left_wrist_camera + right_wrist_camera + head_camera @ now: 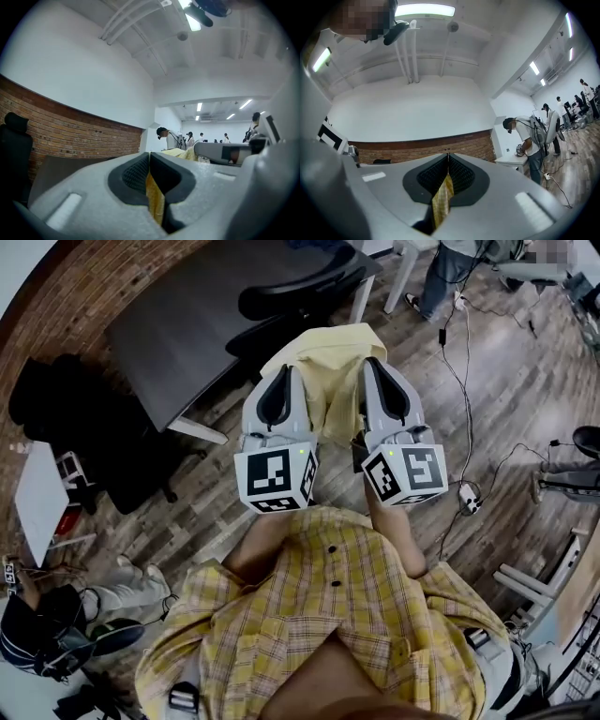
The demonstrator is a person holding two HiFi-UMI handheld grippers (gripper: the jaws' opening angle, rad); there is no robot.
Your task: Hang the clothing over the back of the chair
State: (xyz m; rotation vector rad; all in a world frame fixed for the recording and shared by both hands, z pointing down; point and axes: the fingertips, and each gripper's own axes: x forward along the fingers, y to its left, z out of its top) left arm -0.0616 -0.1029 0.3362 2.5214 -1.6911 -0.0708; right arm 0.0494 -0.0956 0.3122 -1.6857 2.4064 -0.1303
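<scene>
A yellow plaid shirt (330,367) is held up between both grippers, bunched between their tips. More yellow plaid cloth with dark buttons (328,615) spreads below them, close to the camera. My left gripper (284,371) is shut on a fold of the shirt (154,199), which runs down through the closed jaws. My right gripper (375,367) is shut on another strip of it (442,197). Both gripper views look up at the ceiling. A black office chair (295,296) stands beyond the shirt, its back partly hidden by the cloth.
A dark grey table (178,334) stands left of the chair by the brick wall. Black bags (66,409) lie at left. Cables and a power strip (467,498) cross the wooden floor at right. A person (448,273) stands at the top right.
</scene>
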